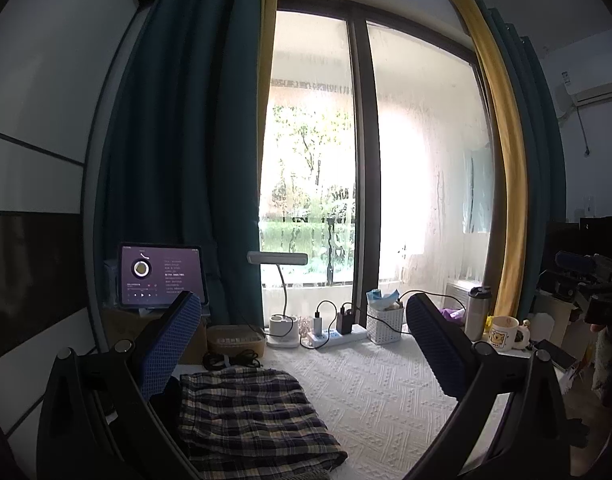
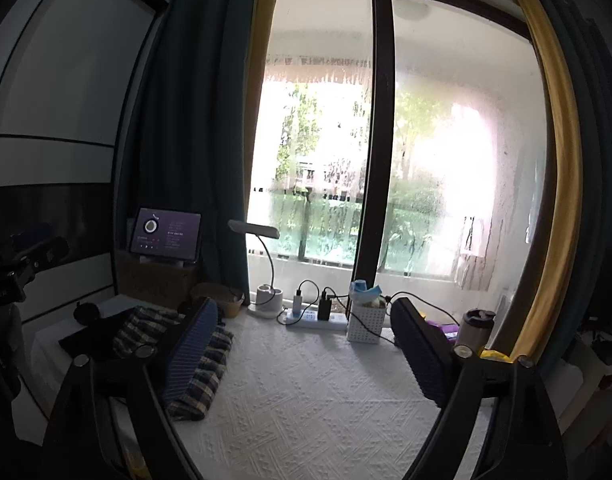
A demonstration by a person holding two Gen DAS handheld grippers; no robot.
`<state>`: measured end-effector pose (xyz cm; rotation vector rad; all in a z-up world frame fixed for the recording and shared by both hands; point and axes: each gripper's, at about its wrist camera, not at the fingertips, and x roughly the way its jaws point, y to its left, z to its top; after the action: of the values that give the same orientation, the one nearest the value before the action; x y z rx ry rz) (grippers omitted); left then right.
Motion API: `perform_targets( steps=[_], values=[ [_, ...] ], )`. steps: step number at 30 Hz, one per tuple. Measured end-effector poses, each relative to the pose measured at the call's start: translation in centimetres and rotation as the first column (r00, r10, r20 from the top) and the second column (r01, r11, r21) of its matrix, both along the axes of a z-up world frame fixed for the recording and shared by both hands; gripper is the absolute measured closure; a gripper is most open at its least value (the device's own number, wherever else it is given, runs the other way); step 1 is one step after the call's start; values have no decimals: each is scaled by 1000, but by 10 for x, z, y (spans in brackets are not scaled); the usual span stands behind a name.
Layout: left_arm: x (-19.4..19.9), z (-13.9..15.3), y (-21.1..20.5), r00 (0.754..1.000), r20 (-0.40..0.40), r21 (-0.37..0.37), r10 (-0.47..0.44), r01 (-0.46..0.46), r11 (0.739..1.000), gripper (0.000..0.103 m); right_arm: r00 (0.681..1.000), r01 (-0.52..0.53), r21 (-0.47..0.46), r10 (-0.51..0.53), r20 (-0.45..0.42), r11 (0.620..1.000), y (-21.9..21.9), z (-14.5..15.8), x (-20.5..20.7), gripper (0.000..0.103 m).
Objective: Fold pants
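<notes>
Plaid pants [image 1: 249, 416] lie in the lower left of the left wrist view, already doubled into a thick, roughly rectangular bundle on the white textured cloth [image 1: 386, 392] that covers the table. In the right wrist view the same pants sit at lower left, partly behind the near finger. They look like soft, light woven fabric: limp, no stiffness, not fragile, likely to sag and unfold if lifted by one point. My judgement is that the safest hold is on the doubled edge or a corner, pinching all layers together, one gripper per corner.

The left gripper [image 1: 306, 344] stands spread wide with nothing between its blue pads; the right gripper [image 2: 306, 354] is likewise spread, holding nothing.

Counted: one pair of pants, two grippers, one tablet [image 1: 161, 276] at middle left, one desk lamp [image 1: 279, 300], one power strip [image 1: 338, 336] with two chargers plugged in, one white basket [image 1: 386, 324], one steel tumbler [image 1: 477, 312], one mug [image 1: 504, 332]
</notes>
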<state>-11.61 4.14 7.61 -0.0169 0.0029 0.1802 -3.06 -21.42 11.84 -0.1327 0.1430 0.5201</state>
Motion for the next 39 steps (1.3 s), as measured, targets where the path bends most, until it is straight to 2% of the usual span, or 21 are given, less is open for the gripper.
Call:
perform_targets(
  steps=[7,18,25,33,39],
  values=[
    [-7,4,4,999,38,-11,3,-2,1000,2,998,47,34,-48,47,998,-2,8,-7,2],
    [-15,11,4,996,80,-16,25,-24,1000,1,995,49,80,-56,86,996,-3,17,-15,0],
    [-14,11,2,996,68,-1,52,-52,999,1,992,58,106,-69,101,993,-6,20,-21,0],
    [-18,11,8,995,79,-33,65,-63,997,1,992,67,114,-78,94,991,-7,19,-19,0],
    [-12,6,12,996,39,-43,76,-75,996,1,993,89,127,-98,68,988,-9,17,-15,0]
  ],
)
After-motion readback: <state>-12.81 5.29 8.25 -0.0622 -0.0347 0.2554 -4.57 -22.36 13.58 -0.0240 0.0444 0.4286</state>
